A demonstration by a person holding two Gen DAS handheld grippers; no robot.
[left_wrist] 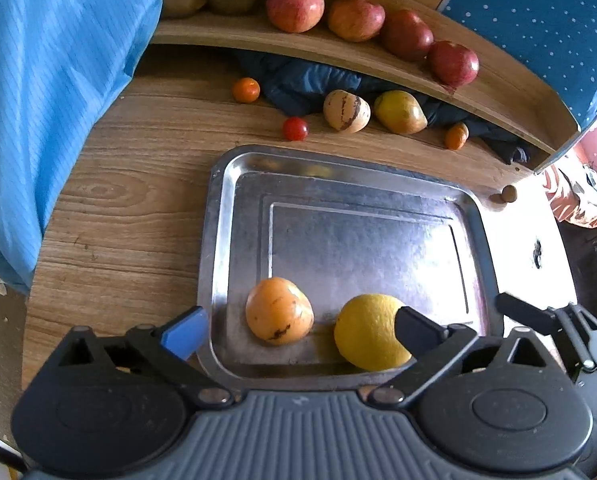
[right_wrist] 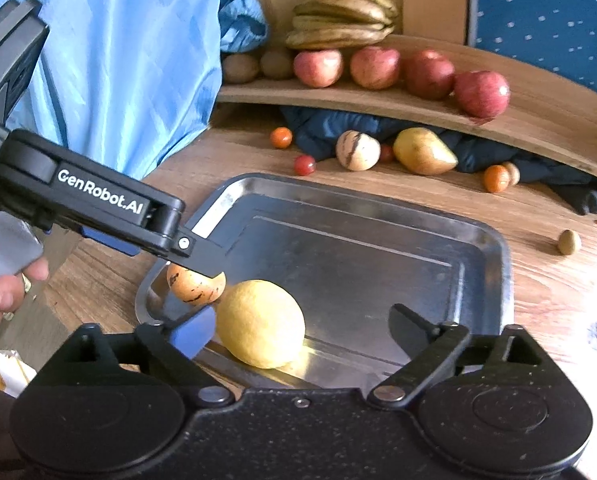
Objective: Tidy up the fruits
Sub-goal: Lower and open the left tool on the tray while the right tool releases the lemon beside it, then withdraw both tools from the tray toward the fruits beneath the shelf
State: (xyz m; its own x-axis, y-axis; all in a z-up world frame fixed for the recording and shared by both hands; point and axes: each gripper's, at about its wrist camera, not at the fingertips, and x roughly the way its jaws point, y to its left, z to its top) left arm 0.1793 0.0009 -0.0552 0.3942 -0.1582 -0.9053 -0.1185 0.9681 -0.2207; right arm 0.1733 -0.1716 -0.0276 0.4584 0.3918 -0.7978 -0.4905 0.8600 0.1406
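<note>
Your left gripper stands spread wide at the bottom of its view, blue pad at lower left and black finger at lower right, with the orange fruit lying loose between them, touched by neither. Your right gripper is just as wide apart; the yellow lemon sits between its fingers, right beside the blue pad at lower centre, though contact there cannot be told, and the black finger stands clear of it. Both fruits rest in the near-left corner of the metal tray, just beside each other. In the right wrist view your hand grips the other tool's handle at the left edge. The tray lies on a wood-grain table. Toward the top of the frame, loose on the table, lie a striped pale fruit, a yellow-green mango and small red and orange tomatoes. Above them a raised wooden shelf carries a row of red apples, bananas and brown kiwis. Blue cloth fills the upper left.
</note>
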